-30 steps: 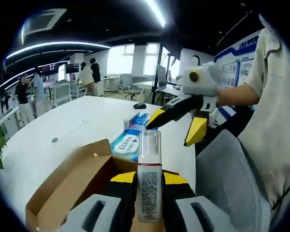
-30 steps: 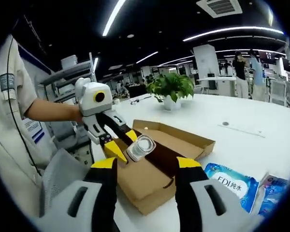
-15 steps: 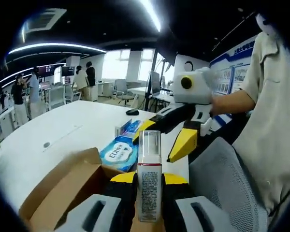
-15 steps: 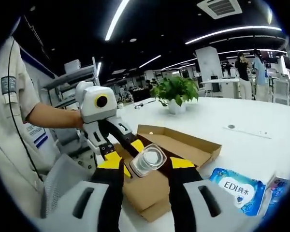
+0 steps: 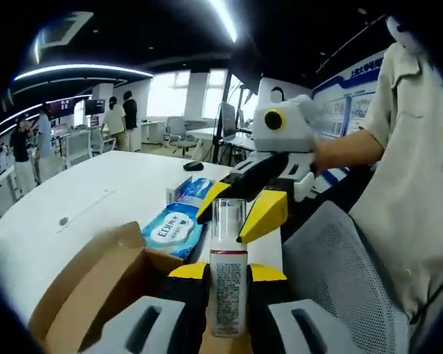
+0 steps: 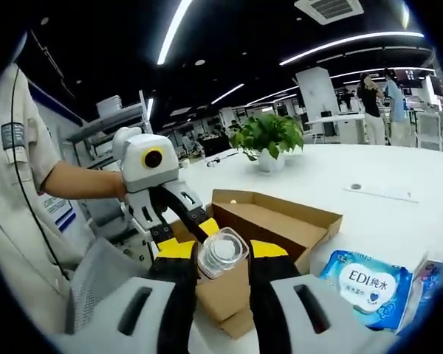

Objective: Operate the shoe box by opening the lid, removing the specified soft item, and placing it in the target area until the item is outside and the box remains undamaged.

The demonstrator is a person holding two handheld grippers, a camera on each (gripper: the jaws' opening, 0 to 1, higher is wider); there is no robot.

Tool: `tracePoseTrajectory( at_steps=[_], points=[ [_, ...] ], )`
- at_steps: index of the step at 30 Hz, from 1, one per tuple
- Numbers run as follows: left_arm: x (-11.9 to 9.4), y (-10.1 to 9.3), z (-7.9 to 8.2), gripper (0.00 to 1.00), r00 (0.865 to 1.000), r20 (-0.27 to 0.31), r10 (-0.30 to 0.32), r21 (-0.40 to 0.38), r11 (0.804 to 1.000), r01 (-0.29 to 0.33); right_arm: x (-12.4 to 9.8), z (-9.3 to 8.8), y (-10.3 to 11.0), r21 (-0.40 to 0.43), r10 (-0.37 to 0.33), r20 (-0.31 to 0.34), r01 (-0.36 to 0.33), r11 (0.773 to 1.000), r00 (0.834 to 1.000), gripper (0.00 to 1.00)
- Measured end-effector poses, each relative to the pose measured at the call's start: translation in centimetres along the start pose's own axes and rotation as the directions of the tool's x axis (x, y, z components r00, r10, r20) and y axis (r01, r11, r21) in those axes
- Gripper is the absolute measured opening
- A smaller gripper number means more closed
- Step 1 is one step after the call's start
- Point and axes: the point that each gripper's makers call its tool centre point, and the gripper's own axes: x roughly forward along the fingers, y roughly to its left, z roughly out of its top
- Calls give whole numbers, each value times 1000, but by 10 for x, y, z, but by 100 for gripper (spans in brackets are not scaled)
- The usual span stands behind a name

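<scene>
right claw (image 6: 215, 249) narrowed, now closing around the bottle (image 6: 221, 252)

Open cardboard shoe box (image 6: 280, 221), bottle (image 5: 228, 276) seemingly upright

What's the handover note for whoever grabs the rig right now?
Left gripper: shut on the white pump bottle with the clear cap, held above the brown cardboard shoe box.
Right gripper: jaws bracket the bottle's clear cap; whether they grip it cannot be told.
Box lid is open on the white table. A blue-and-white EDI tissue pack lies on the table beside the box.
Done: lid opened, bottle lifted out.
Left: hand over or set the bottle down, put the soft item in the target area, keep the box intact.
</scene>
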Motion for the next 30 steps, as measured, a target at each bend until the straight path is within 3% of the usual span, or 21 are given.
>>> tracePoseTrajectory(
  at_steps=[15,30],
  points=[
    [0,7,0,23,998,-11,61,104,993,-59,0,6,-3,-65,-22,-29,20,998,999,20],
    [-23,22,-2,42,988,8,153,27,988,-153,-13,18,-18,-112,-52,-31,48,992,998,20]
  ],
)
